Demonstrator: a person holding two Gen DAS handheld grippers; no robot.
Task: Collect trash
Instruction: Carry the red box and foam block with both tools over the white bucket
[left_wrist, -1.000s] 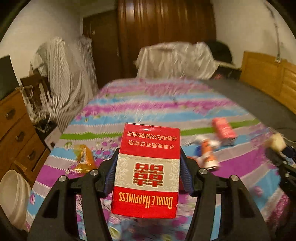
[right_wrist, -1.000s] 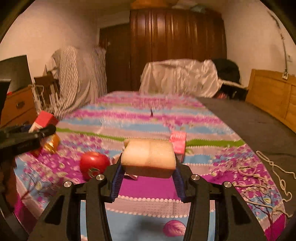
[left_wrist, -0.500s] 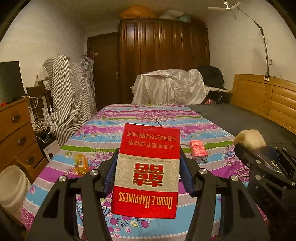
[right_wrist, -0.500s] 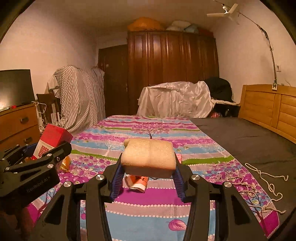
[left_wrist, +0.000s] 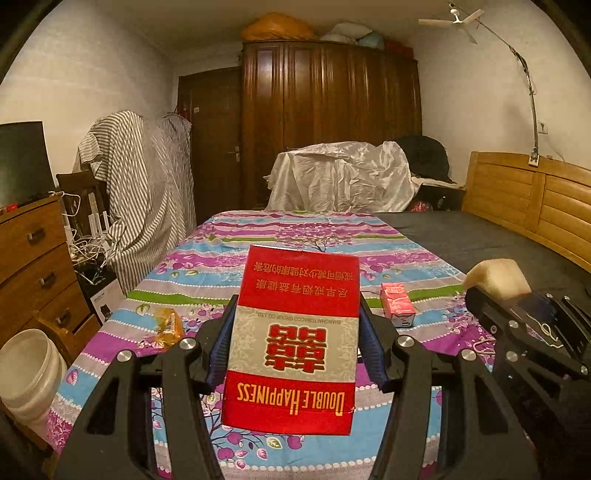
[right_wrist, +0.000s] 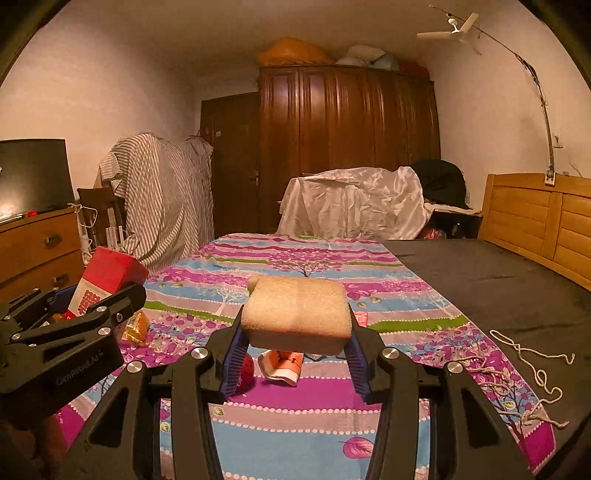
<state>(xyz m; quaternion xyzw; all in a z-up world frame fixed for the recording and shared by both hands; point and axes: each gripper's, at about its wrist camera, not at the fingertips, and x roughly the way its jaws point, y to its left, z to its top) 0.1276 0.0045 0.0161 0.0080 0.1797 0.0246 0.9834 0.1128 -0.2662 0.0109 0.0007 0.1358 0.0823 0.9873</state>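
Two hand-held grippers raised above a bed covered by a striped floral sheet (right_wrist: 295, 435). The left gripper (left_wrist: 295, 332) pinches a red cigarette carton (left_wrist: 295, 343) printed "Double Happiness"; its blue pads press on the carton's two long sides, and the carton stands tilted, its lettering upside down to the camera. The right gripper (right_wrist: 295, 332) pinches a pale foam sponge block (right_wrist: 297, 314) by its two ends, flat face up. Each gripper shows at the edge of the other's view, side by side above the bed.

Trash left on the sheet: an orange snack wrapper (left_wrist: 168, 325) near the left edge; a small pink carton (left_wrist: 397, 304) lying on its side towards the middle; a red round object (right_wrist: 246, 371), partly hidden behind the right gripper's pad; an orange-and-white crumpled packet (right_wrist: 282, 365) just beside it. Loose white string (right_wrist: 532, 365) lies on the dark grey cover on the right. A white bucket (left_wrist: 26, 369) stands on the floor by the wooden dresser (left_wrist: 33, 258).
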